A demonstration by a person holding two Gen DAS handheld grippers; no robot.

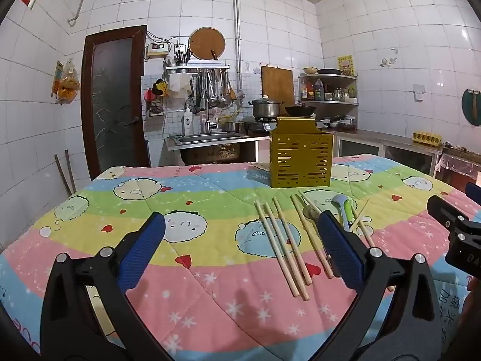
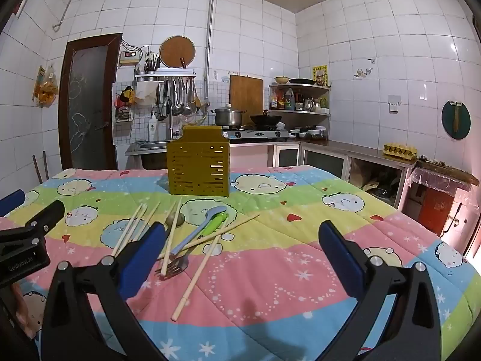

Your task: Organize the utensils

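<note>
We are at the very start: nothing is gathered yet, and both grippers hover above the quilt-covered table (image 2: 300, 270) with nothing in them. Our left gripper (image 1: 240, 234) has its blue pads spread wide, and our right gripper (image 2: 242, 243) is spread just as wide.

The utensils lie loose on the quilt in front of the yellow slotted holder (image 2: 198, 168), which stands upright toward the far side of the table, apart from them. A group of wooden chopsticks (image 1: 282, 246) lies roughly side by side toward the left, and further chopsticks (image 2: 201, 267) cross one another on the right. Among them we see a blue spoon (image 2: 200, 230), a green-handled utensil (image 2: 215, 221) just beside it, a metal fork (image 2: 174, 266) lying under the crossed sticks, and what seems to be a metal spoon bowl (image 2: 176, 219), though the left finger hides part of it.

We judge the step in hand to be choosing a first piece. The next move calls for lowering one gripper over a single utensil, closing across its shaft, and carrying it upright into the holder. The long chopstick nearest our right gripper looks the easiest start; the fork will need the sticks over it cleared first.
</note>
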